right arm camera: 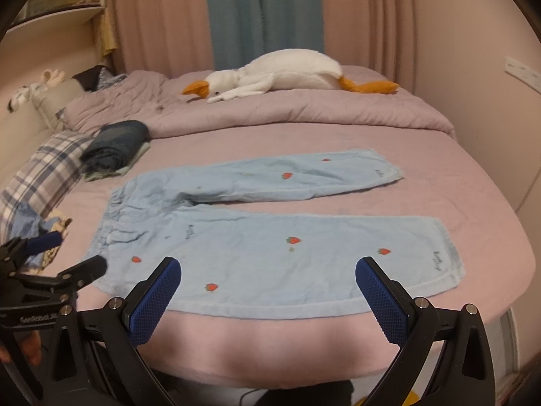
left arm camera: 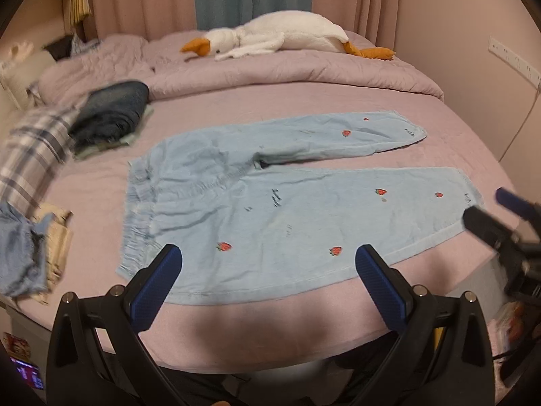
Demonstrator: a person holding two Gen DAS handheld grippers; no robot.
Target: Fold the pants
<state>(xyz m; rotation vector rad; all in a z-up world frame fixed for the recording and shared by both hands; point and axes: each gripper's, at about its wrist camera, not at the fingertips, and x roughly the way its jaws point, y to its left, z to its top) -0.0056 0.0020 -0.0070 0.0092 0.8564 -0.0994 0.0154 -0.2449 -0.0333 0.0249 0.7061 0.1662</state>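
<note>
Light blue pants [left arm camera: 270, 203] with red strawberry patches lie flat on the pink bed, waistband to the left, both legs spread to the right; they also show in the right wrist view [right arm camera: 270, 247]. My left gripper [left arm camera: 268, 264] is open and empty, hovering over the near leg's front edge near the waist. My right gripper [right arm camera: 268, 274] is open and empty, hovering over the near leg toward the hem. The right gripper shows at the left wrist view's right edge [left arm camera: 490, 213]; the left gripper shows at the right wrist view's left edge [right arm camera: 64, 253].
A folded dark garment [left arm camera: 111, 115] lies on a plaid cloth [left arm camera: 33, 155] at the back left. A crumpled blue and beige pile [left arm camera: 30, 253] sits at the left edge. A white plush goose [left arm camera: 280, 35] lies on the rumpled quilt [left arm camera: 304, 67] behind. Curtains and wall stand beyond.
</note>
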